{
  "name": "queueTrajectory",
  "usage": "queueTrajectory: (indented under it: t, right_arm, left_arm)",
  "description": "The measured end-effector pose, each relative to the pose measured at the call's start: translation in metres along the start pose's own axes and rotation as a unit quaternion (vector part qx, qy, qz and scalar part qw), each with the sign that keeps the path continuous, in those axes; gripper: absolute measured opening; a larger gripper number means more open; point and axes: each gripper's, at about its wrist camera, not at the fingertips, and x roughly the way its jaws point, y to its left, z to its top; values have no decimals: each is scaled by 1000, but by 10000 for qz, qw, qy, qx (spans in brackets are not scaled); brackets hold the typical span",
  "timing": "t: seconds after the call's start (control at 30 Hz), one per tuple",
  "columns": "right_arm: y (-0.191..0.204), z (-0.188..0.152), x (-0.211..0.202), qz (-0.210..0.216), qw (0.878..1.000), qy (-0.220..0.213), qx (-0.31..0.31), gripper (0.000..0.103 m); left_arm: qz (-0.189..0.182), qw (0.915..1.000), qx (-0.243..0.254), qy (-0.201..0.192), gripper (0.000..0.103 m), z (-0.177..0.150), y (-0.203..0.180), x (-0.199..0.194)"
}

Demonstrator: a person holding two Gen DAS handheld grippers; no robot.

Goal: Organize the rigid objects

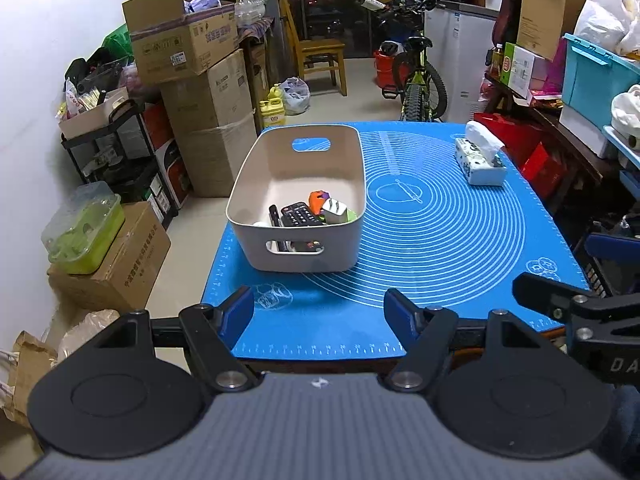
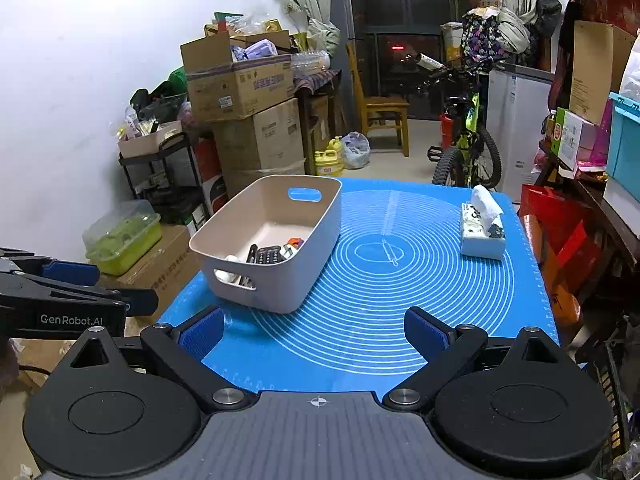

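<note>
A beige plastic basket (image 1: 260,176) (image 2: 312,276) stands on the left part of the blue mat (image 1: 440,240) (image 2: 380,300). Inside it lie a black remote (image 1: 299,216) (image 2: 269,257), an orange block (image 1: 316,199), a white and green cube (image 1: 335,210) and other small items. My left gripper (image 1: 320,312) is open and empty, held above the mat's near edge in front of the basket. My right gripper (image 2: 316,330) is open and empty above the mat's near edge, to the right of the basket. Each gripper shows at the edge of the other's view.
A tissue box (image 1: 480,158) (image 2: 482,226) sits at the mat's far right. Stacked cardboard boxes (image 1: 200,80) and a black cart (image 1: 120,148) stand left of the table. A bicycle (image 1: 420,76), a wooden chair (image 1: 320,56) and cluttered shelves (image 1: 580,80) lie beyond and to the right.
</note>
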Motion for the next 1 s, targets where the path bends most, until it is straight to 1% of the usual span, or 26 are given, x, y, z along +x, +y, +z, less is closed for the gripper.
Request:
queueTrajectory:
  t: [0.6, 0.87, 1.0]
  right_arm:
    - [3, -11, -35, -149, 9996, -236, 13, 96]
    - [4, -14, -39, -140, 9994, -305, 88, 96]
    - [2, -15, -39, -147, 9993, -292, 154, 96]
  left_arm:
    - [-24, 9998, 177, -75, 72, -10, -5, -24]
    - [-96, 9994, 279, -178, 72, -9, -11, -33]
    - [-98, 9993, 314, -168, 72, -8, -13, -34]
